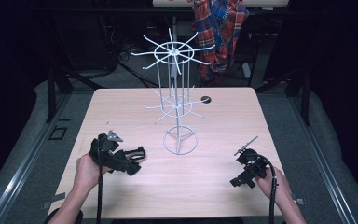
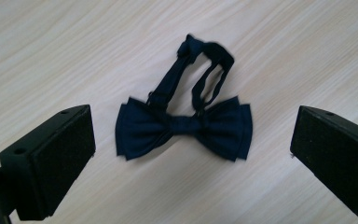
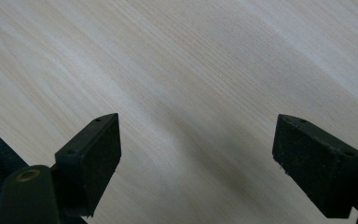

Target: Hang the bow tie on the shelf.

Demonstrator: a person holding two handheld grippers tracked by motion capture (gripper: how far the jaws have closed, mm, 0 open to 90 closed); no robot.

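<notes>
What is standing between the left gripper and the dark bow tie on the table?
Nothing visible. In the left gripper view the bow tie lies flat on the bare wooden table, straight ahead between the open jaws of the left gripper, which do not touch it. The white wire rack stands farther off, to the side.

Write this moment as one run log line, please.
left gripper: open, over bow tie | right gripper: open, over bare table | rack: unused

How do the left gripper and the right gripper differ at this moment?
The left gripper has a dark bow tie lying flat on the table between its jaws; the right gripper has bare wood between its jaws. In the high view, the left one is near the table's left side, the right one near its right edge. Both are open.
</notes>
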